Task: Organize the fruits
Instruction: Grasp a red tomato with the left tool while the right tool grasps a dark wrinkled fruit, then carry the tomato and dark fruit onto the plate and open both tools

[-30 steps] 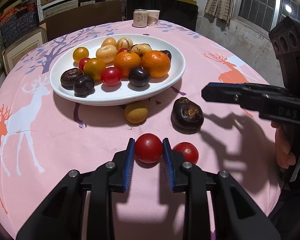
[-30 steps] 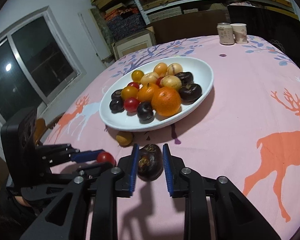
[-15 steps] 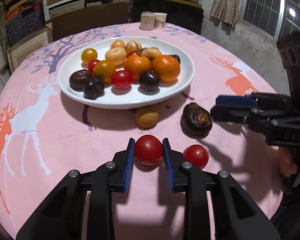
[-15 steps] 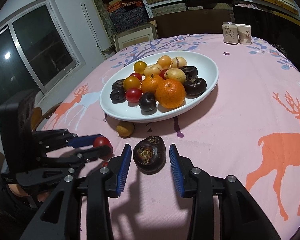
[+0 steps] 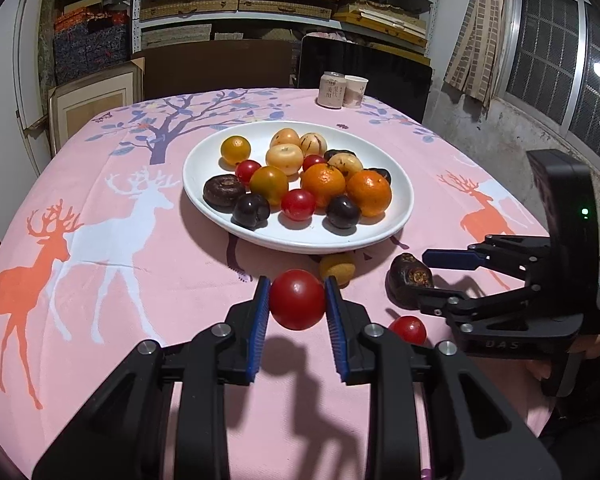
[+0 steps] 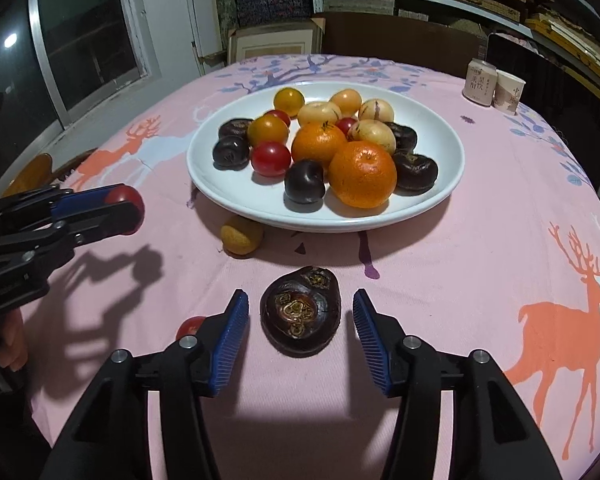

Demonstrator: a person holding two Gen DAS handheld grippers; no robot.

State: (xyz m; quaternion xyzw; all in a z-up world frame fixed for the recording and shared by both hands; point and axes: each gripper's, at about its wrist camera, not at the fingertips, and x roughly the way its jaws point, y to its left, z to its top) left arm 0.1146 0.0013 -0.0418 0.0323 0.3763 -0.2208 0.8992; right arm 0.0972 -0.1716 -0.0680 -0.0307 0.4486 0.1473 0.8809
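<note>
My left gripper (image 5: 297,304) is shut on a red tomato (image 5: 297,299) and holds it above the pink cloth, in front of the white plate (image 5: 396,216) of mixed fruit. It also shows in the right wrist view (image 6: 122,210). My right gripper (image 6: 299,318) is open, its fingers on either side of a dark brown fruit (image 6: 300,315) lying on the cloth, not touching it. This fruit shows in the left wrist view (image 5: 408,280) too. A second red tomato (image 5: 407,330) and a small yellow-brown fruit (image 5: 337,269) lie on the cloth.
The plate (image 6: 440,200) holds oranges, tomatoes, dark plums and pale fruits. A can (image 5: 331,89) and a paper cup (image 5: 355,91) stand at the table's far edge. Shelves with boxes fill the back wall. A window is on one side.
My left gripper has lifted the red tomato off the cloth. My right gripper has opened wider around the dark brown fruit, which stays on the cloth.
</note>
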